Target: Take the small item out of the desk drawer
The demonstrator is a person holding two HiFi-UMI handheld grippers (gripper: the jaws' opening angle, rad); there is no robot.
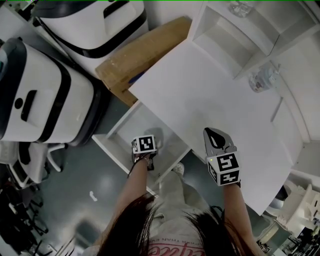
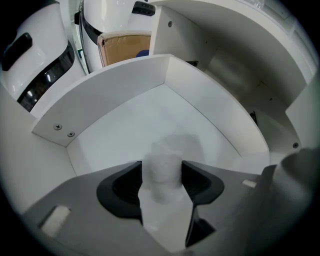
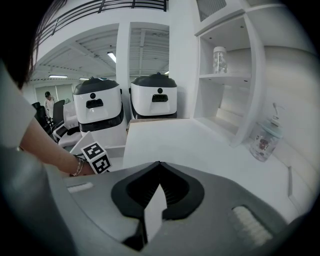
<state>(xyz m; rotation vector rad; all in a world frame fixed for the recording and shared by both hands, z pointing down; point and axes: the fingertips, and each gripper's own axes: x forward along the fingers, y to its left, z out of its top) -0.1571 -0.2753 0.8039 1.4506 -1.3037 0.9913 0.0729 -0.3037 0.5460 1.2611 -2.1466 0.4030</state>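
Down inside the one open drawer [image 2: 125, 85], the left claw [image 2: 162, 166] is grasping the single small item [image 2: 165, 150], a pale, blurry cylinder, with both jaws pressing on its sides. Its long axis is running along the claw's own line, far end pointing at the drawer floor; whether it is touching that floor I cannot tell. Over the white worktop [image 1: 210, 95], the right claw [image 3: 159, 164] is hovering, clenched and empty. Beyond, two jars are standing, one [image 1: 262, 79] on the worktop, one [image 1: 241, 7] on a shelf [image 1: 220, 30]. Two white robots [image 1: 45, 100] [image 1: 95, 25] and one cardboard box [image 1: 135, 55] are sitting beside the worktop.
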